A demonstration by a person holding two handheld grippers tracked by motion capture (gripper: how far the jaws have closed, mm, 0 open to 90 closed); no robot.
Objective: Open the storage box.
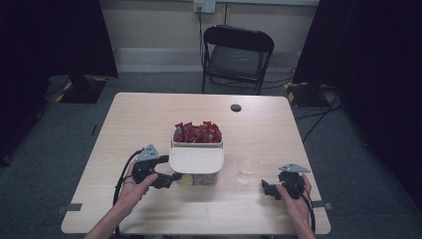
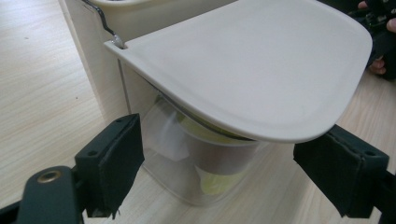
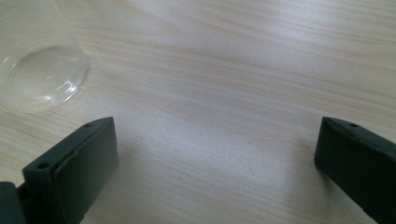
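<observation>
Jaws of the left gripper (image 2: 219, 179) stand apart in the left gripper view, one black pad at the lower left of the frame and the other at the lower right, with the clear container (image 2: 205, 172) between them; the pads do not press on it. Yellow-green contents show through its wall near the bottom centre. A cream lid (image 2: 252, 70) spreads over the container, filling the upper middle and right of that frame, with a thin metal hinge wire at its upper left corner.

From the high view, the left gripper (image 1: 175, 177) sits just left of centre in the lower half, pointing right at the container (image 1: 199, 179) under the lid (image 1: 196, 160). Directly above the lid in the frame, a cream box (image 1: 197, 144) holds red packets (image 1: 197, 132).

Jaws of the right gripper (image 3: 215, 168) are also wide apart in the right gripper view, with bare wood of the counter (image 3: 224, 93) between them. A clear plastic cup (image 3: 39, 77) lies at the upper left of that frame, well clear of the pads. From the high view the right gripper (image 1: 268, 189) is at the lower right, the cup (image 1: 247, 169) up and to its left, between it and the container.
</observation>
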